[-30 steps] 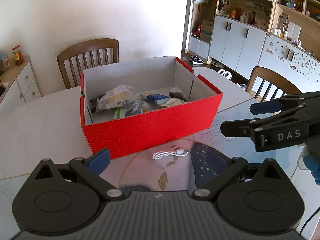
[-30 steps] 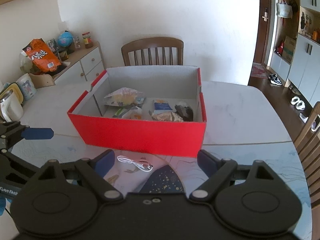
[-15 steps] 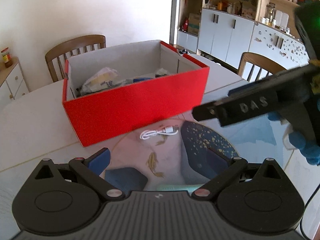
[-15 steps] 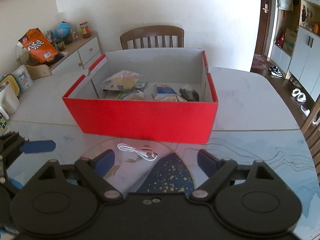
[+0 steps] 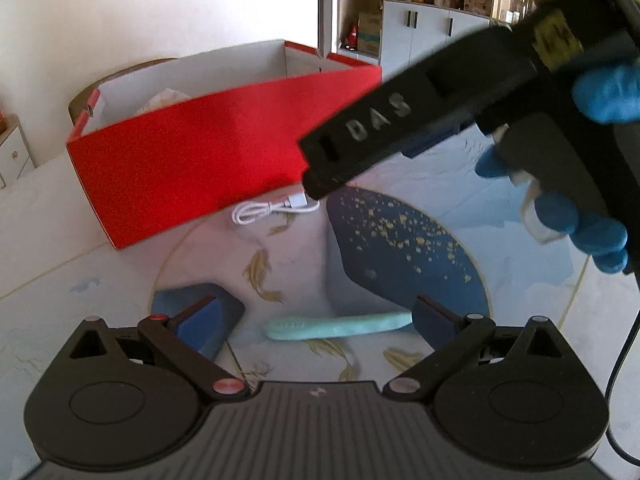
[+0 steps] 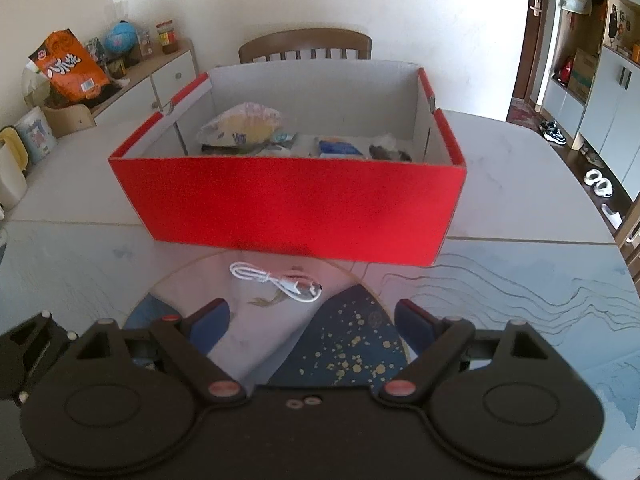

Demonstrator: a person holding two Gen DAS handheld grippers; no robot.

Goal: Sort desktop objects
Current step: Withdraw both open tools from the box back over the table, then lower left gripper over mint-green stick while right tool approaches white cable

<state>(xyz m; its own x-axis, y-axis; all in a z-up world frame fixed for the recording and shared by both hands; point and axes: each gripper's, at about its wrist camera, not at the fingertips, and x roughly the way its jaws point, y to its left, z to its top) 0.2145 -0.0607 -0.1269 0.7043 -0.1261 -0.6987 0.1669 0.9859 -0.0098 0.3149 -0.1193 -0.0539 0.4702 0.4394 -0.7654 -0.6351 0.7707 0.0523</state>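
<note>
A red cardboard box [image 6: 296, 204] stands on the table and holds several packets [image 6: 240, 128]; it also shows in the left wrist view [image 5: 192, 152]. A coiled white USB cable [image 6: 276, 280] lies in front of the box, just ahead of my open, empty right gripper [image 6: 312, 320]; the cable also shows in the left wrist view [image 5: 272, 210]. A teal toothbrush [image 5: 340, 326] lies flat between the fingers of my open left gripper [image 5: 316, 320], which hangs low over the table. The right gripper's body [image 5: 420, 120] crosses the left wrist view above the cable.
The table top has a round blue and gold fish pattern [image 5: 400, 248]. A wooden chair [image 6: 306, 44] stands behind the box. A sideboard [image 6: 132, 76] with a snack bag [image 6: 68, 68] is at far left. Cabinets [image 5: 432, 36] line the right wall.
Both grippers have dropped lower and closer to the table. The toothbrush has come into the left wrist view between the left fingers. The right gripper has swung over the cable.
</note>
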